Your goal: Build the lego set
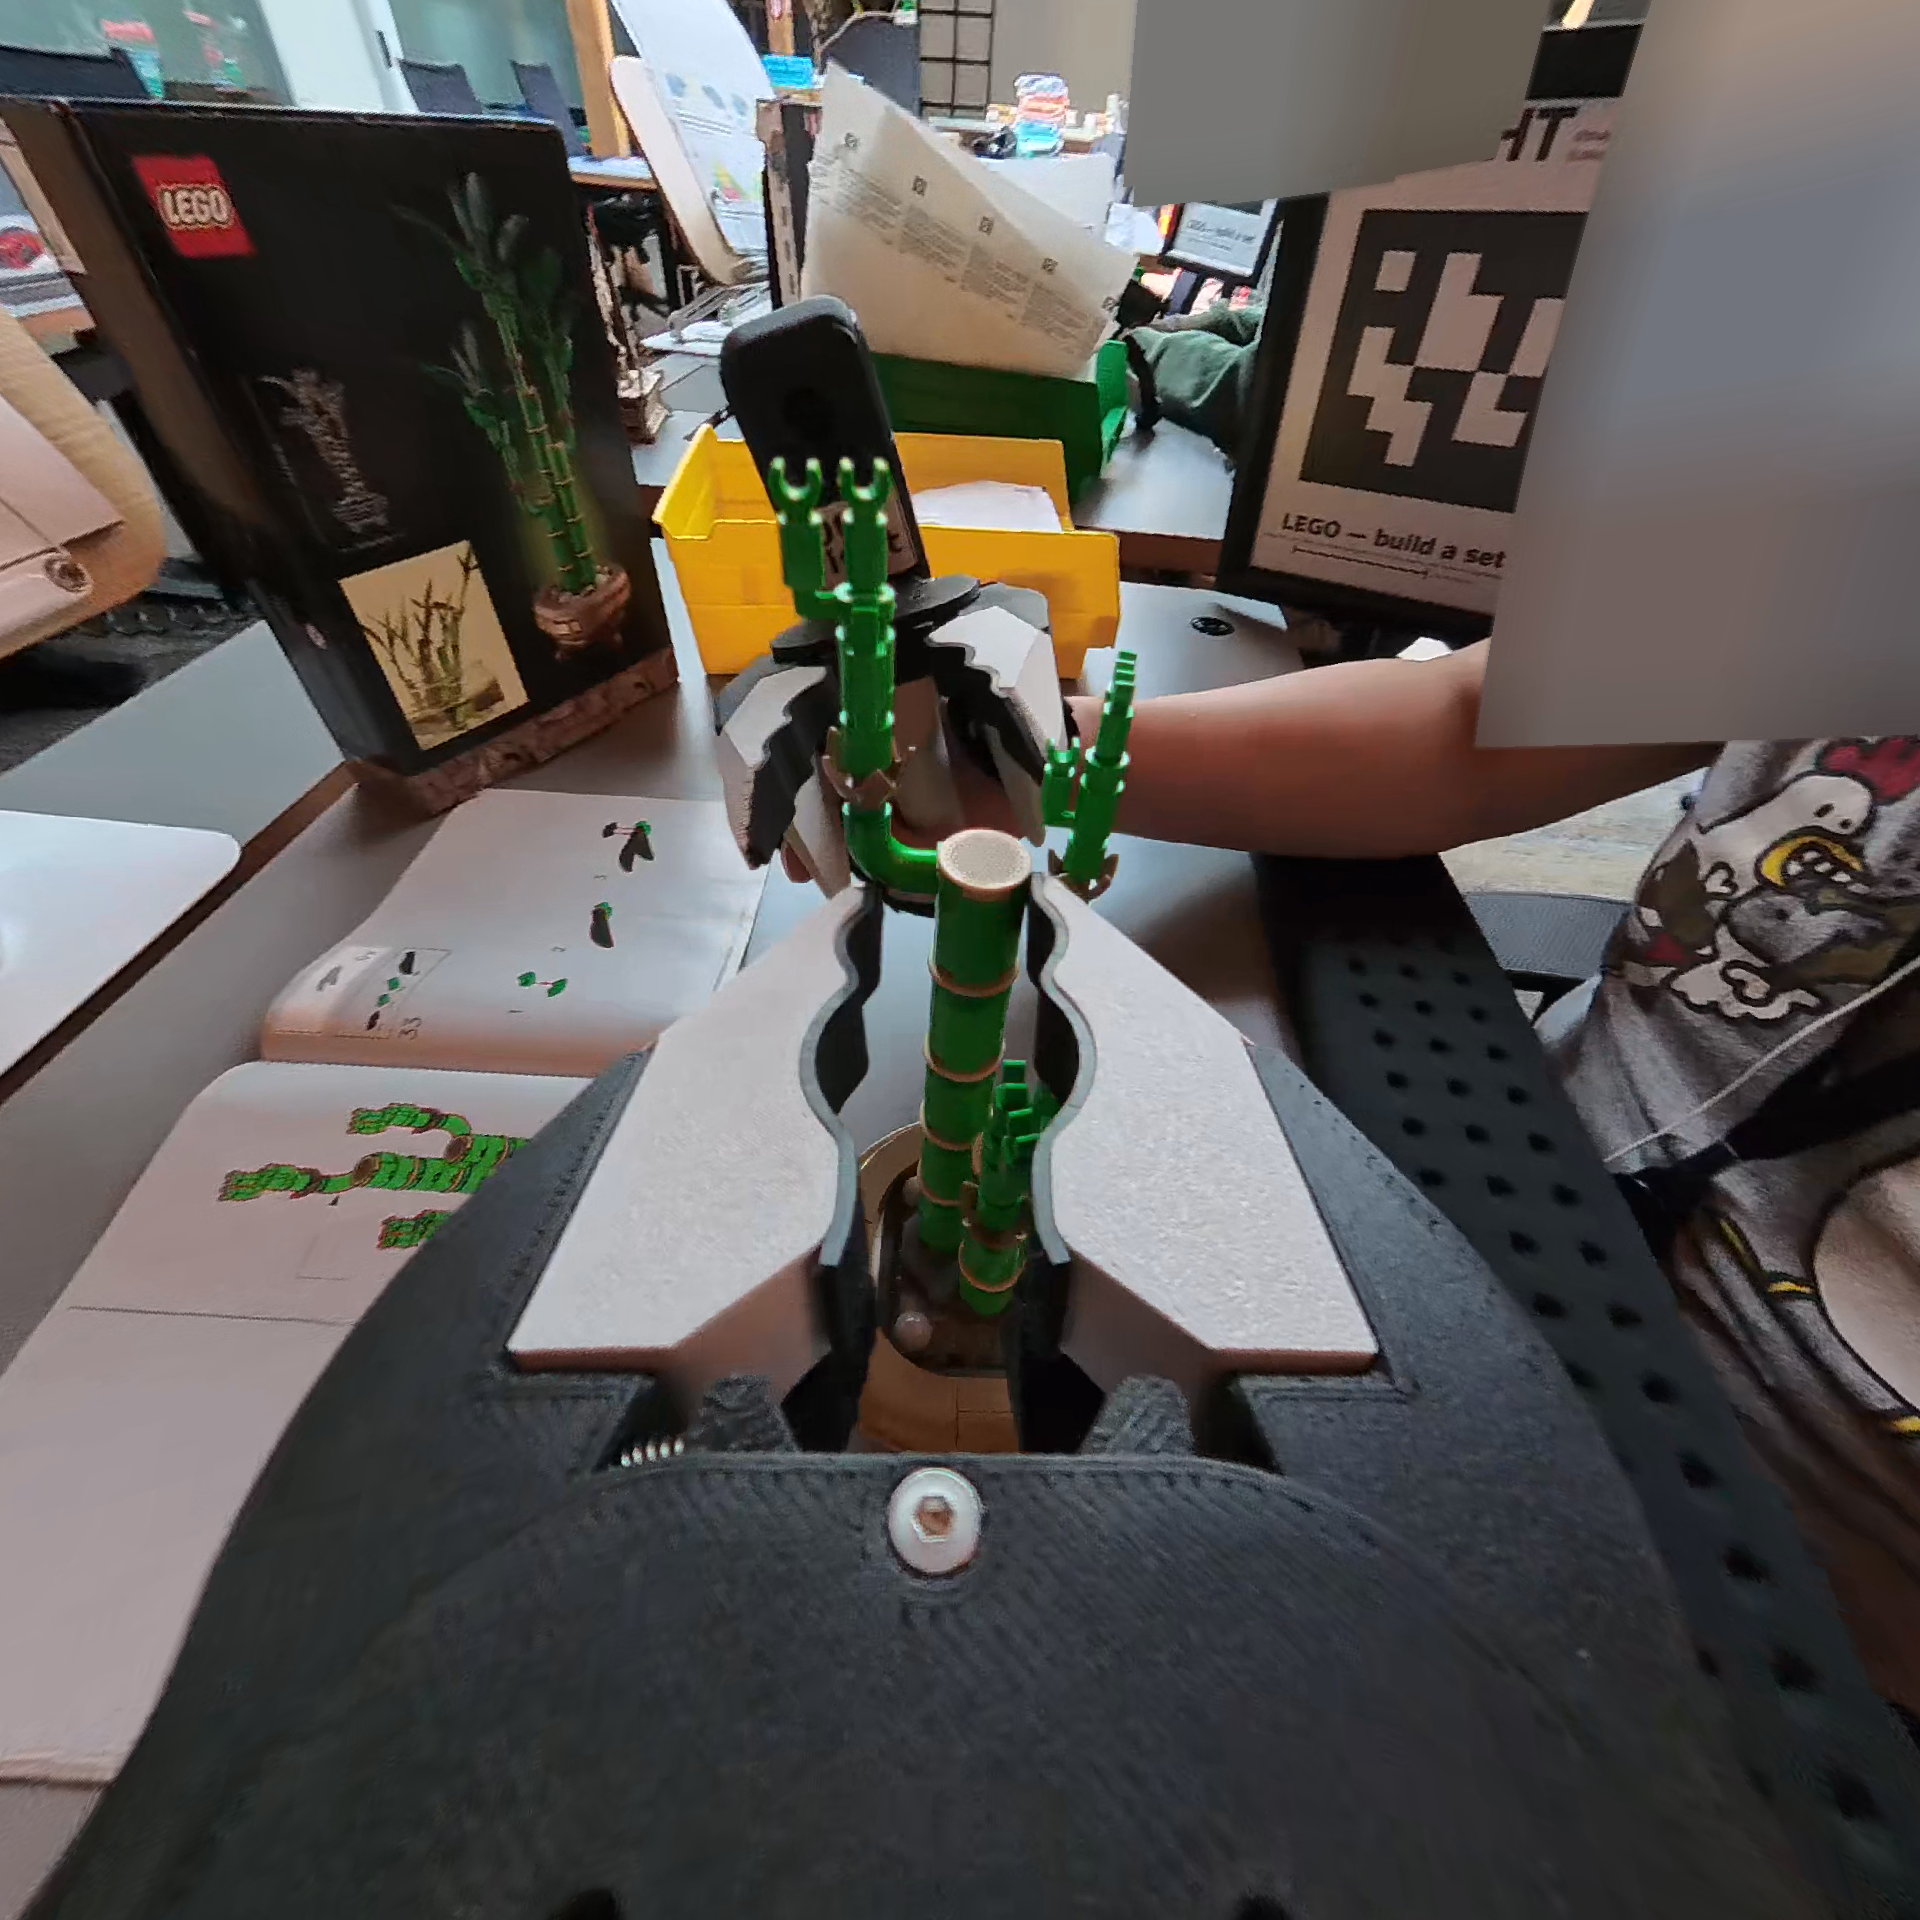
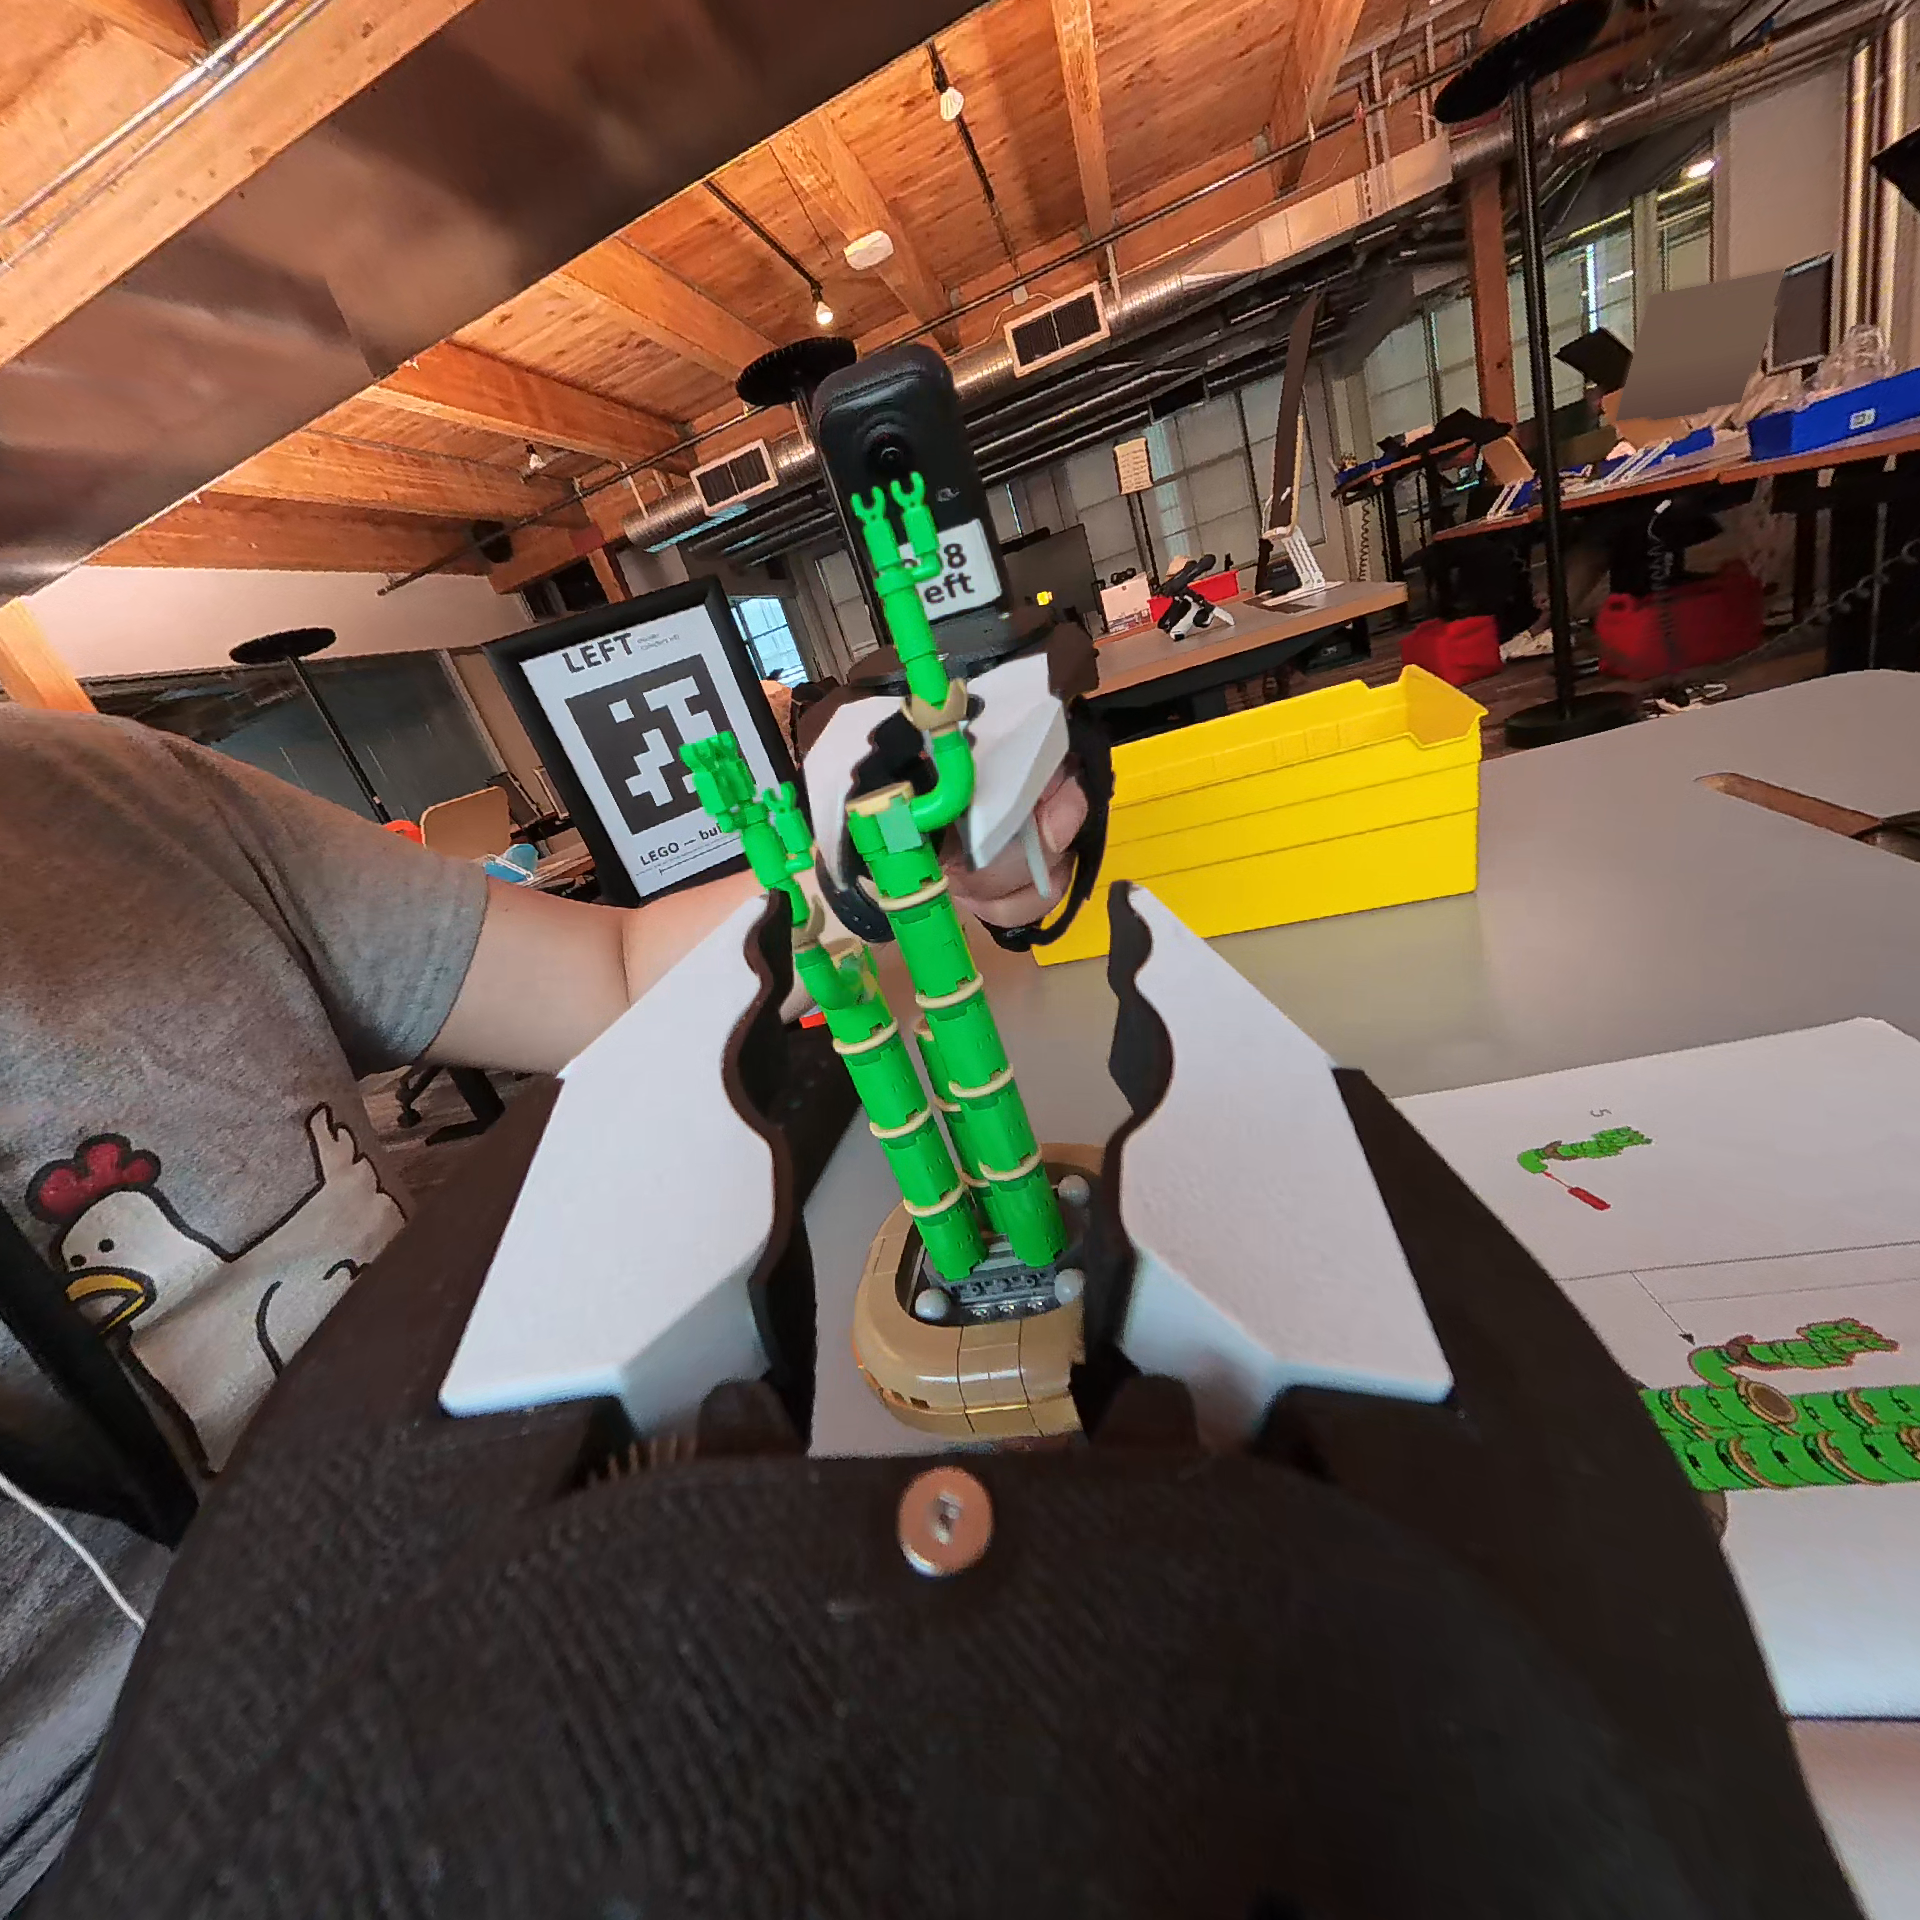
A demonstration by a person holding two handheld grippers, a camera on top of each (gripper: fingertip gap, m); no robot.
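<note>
The lego bamboo model stands on the table: a tan pot (image 2: 966, 1361) with green ringed stalks (image 2: 940, 1081), also seen in the left wrist view (image 1: 971, 1039). A curved green branch (image 1: 864, 686) with two clip tips rises from the tall stalk's top. My left gripper (image 1: 956, 899) is open and straddles the tall stalk near its top; its right finger is close to the stalk. It faces me in the right wrist view (image 2: 925, 821). My right gripper (image 2: 948, 909) is wide open around the stalks and holds nothing. It shows behind the branch in the left wrist view (image 1: 899, 821).
An open instruction booklet (image 1: 499, 935) (image 2: 1714, 1195) lies beside the model. The lego box (image 1: 364, 416) stands at the back left. A yellow bin (image 1: 727, 561) (image 2: 1299, 810) sits behind. A marker board (image 2: 644, 738), a person's arm (image 1: 1299, 748) and a black perforated chair (image 1: 1455, 1091) are close by. The tips of both grippers are at nearly the same place. The tan pot (image 2: 966, 1361) is about 12 cm from both grippers' fingertips.
</note>
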